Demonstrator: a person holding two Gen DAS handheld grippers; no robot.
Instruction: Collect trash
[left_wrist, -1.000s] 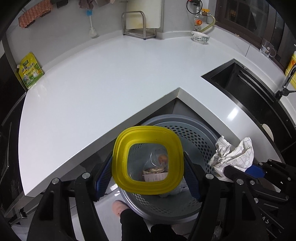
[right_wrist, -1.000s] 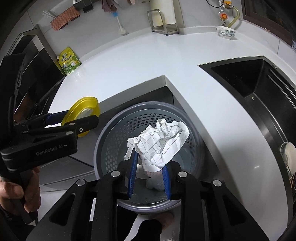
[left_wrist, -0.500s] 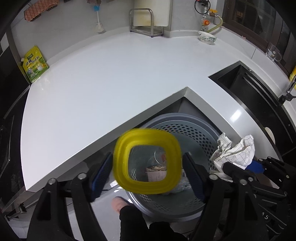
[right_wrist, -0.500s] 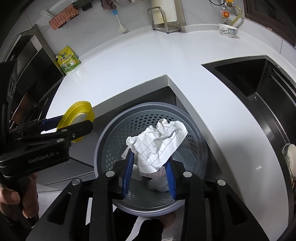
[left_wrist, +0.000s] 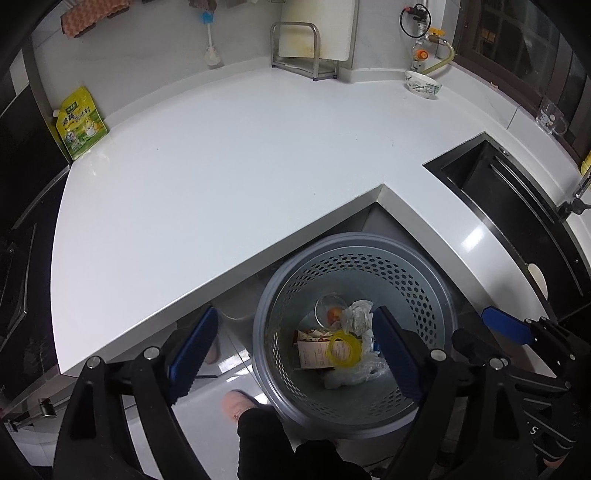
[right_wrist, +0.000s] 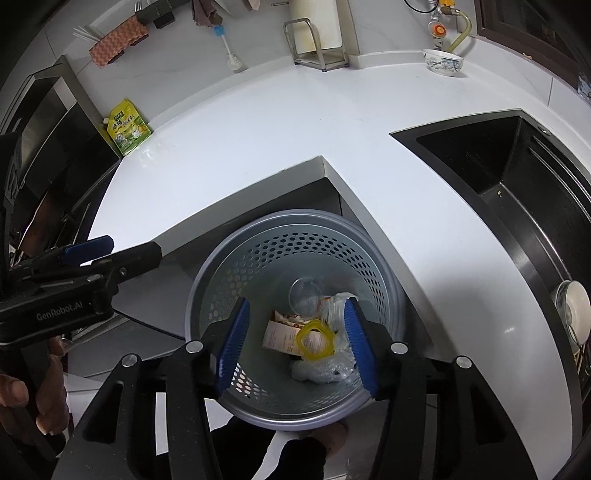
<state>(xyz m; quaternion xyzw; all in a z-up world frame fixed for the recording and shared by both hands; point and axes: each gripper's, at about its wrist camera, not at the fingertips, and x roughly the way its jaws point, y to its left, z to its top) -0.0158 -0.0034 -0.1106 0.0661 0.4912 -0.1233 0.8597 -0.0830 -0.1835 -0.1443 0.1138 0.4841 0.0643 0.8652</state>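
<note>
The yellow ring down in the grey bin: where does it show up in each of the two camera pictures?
Left wrist view: the yellow ring lies at the bottom of the grey bin, lower centre-right, on a printed carton.
Right wrist view: the yellow ring sits lower centre, between the blue fingers.
Shared landmark: the patterned bowl at the counter's far edge.

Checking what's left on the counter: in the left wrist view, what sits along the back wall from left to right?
Green pouch → white brush → metal rack → patterned bowl → clear cup.
</note>
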